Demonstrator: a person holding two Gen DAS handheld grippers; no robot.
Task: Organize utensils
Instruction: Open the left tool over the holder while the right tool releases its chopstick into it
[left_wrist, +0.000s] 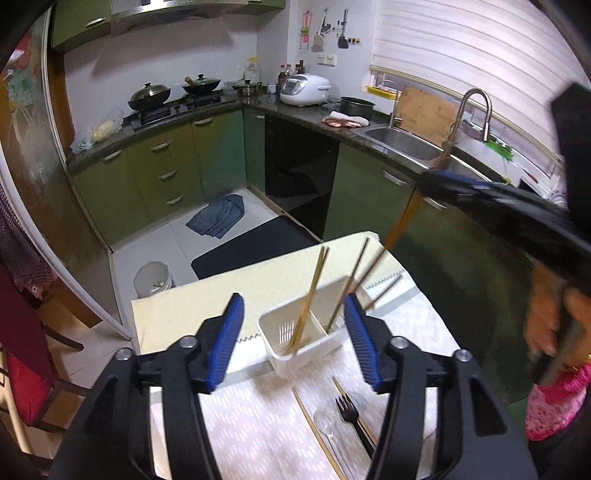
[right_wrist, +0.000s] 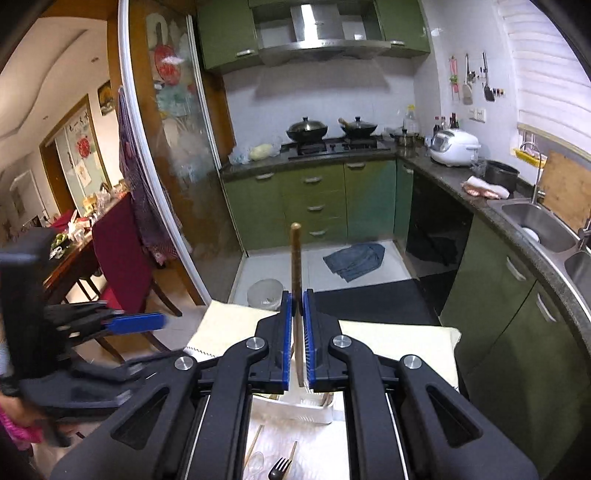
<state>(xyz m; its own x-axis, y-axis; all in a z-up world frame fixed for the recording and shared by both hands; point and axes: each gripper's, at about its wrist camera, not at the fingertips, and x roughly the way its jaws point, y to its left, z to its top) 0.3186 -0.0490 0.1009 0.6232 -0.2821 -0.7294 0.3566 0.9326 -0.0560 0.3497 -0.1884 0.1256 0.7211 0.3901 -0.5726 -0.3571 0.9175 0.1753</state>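
White slotted utensil caddy (left_wrist: 295, 341) upright on table, two compartments. Pale bamboo chopsticks (left_wrist: 312, 295) lean in left compartment; darker chopsticks (left_wrist: 351, 280) lean in right, tips fanned. One brown chopstick (right_wrist: 295, 258) pinched upright above caddy. Black plastic fork (left_wrist: 349, 410), clear spoon (left_wrist: 327, 424), possibly two loose chopsticks (left_wrist: 314, 417) flat on patterned cloth nearby.

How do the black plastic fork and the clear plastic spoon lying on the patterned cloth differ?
The black plastic fork is opaque and stands out sharply on the cloth, while the clear plastic spoon is see-through and hard to make out. The fork ends in tines, the spoon in a rounded bowl. The fork lies to the right of the spoon in the left wrist view. Both lie flat on the patterned cloth, outside the white utensil basket, with heads pointing towards it.
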